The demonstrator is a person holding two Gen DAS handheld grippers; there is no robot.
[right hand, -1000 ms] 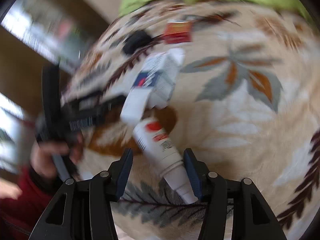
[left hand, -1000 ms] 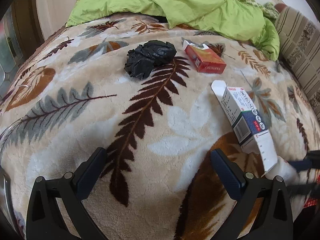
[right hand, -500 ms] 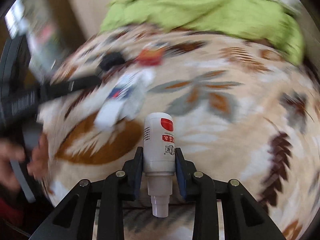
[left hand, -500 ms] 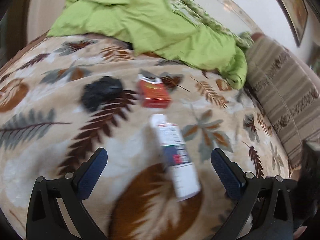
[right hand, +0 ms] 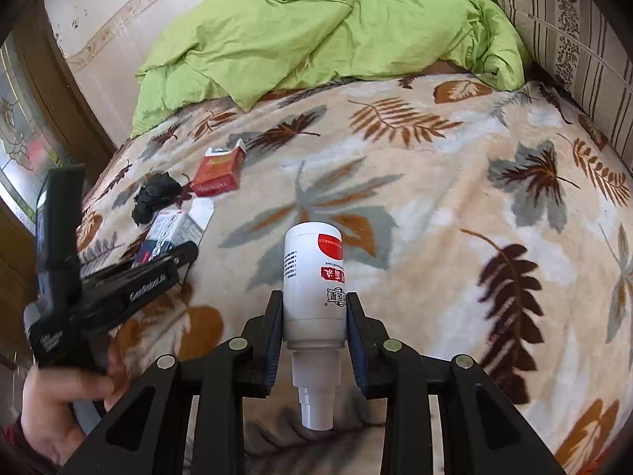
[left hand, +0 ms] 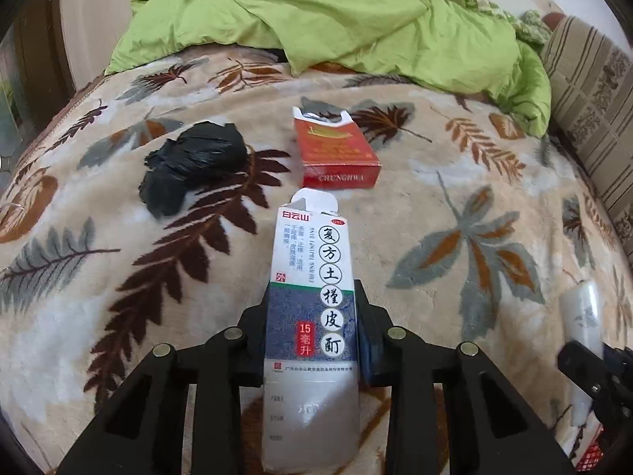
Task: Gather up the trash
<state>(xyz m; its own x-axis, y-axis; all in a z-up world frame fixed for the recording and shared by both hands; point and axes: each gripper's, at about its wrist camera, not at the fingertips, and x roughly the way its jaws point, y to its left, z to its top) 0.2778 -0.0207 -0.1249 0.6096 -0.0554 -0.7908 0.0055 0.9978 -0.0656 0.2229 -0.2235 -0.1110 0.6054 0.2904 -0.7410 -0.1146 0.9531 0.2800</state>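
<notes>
My left gripper (left hand: 311, 324) is shut on a long white and blue medicine box (left hand: 310, 297), its open flap pointing away from me. My right gripper (right hand: 314, 316) is shut on a white bottle (right hand: 314, 277) with a red label, its nozzle pointing toward me. A red cigarette pack (left hand: 336, 154) and a crumpled black plastic bag (left hand: 190, 166) lie on the leaf-patterned blanket (left hand: 455, 206) beyond the box. In the right wrist view the left gripper (right hand: 174, 253) with the box (right hand: 174, 229) is at the left, near the pack (right hand: 217, 174) and the bag (right hand: 154, 194).
A green quilt (right hand: 316, 35) is heaped at the far end of the bed. A striped pillow (right hand: 573, 35) lies along the right side. A wooden door frame (right hand: 51, 91) stands at the left. The white bottle (left hand: 581, 316) shows at the right edge of the left wrist view.
My left gripper has closed on the medicine box, which lay loose before. My right gripper closed on the white bottle and holds it up off the blanket.
</notes>
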